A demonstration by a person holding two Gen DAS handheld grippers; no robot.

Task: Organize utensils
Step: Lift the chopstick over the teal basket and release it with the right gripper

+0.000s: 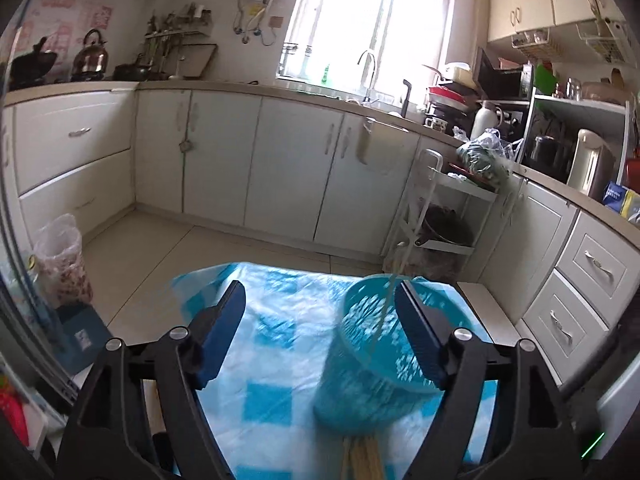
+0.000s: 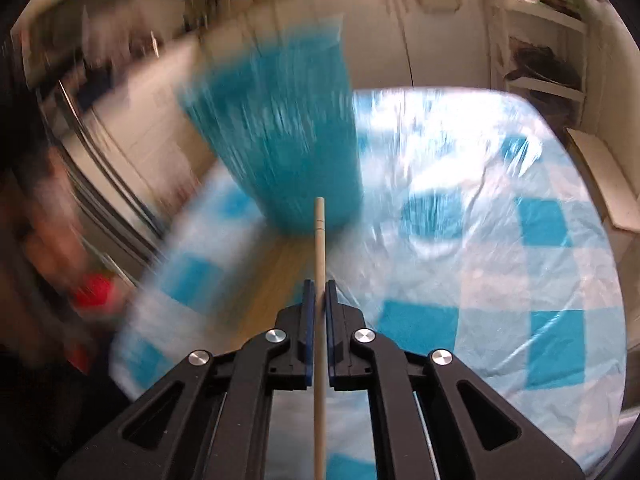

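Transfer step of utensil sorting, seen from both wrist cameras. The right hand-held gripper (image 2: 319,292) is clamped on a single pale chopstick (image 2: 319,248), whose free end points toward the base of the teal perforated utensil holder (image 2: 276,128); the holder stands on the tabletop (image 2: 500,264), which is covered by a blue-and-white checked plastic sheet. The right wrist view is heavily blurred, so the gap between stick and holder cannot be judged. In the left wrist view the left hand-held gripper (image 1: 320,308) has its jaws wide apart and grips nothing; the holder (image 1: 372,360) lies partly between them, close against the right-side finger, with one thin stick already rising from its mouth, and a bundle of chopsticks (image 1: 362,460) lies just below it. Judged next: raising the held chopstick above the rim, tilting it tip-down, and releasing it inside, perhaps with the left jaws steadying the holder.
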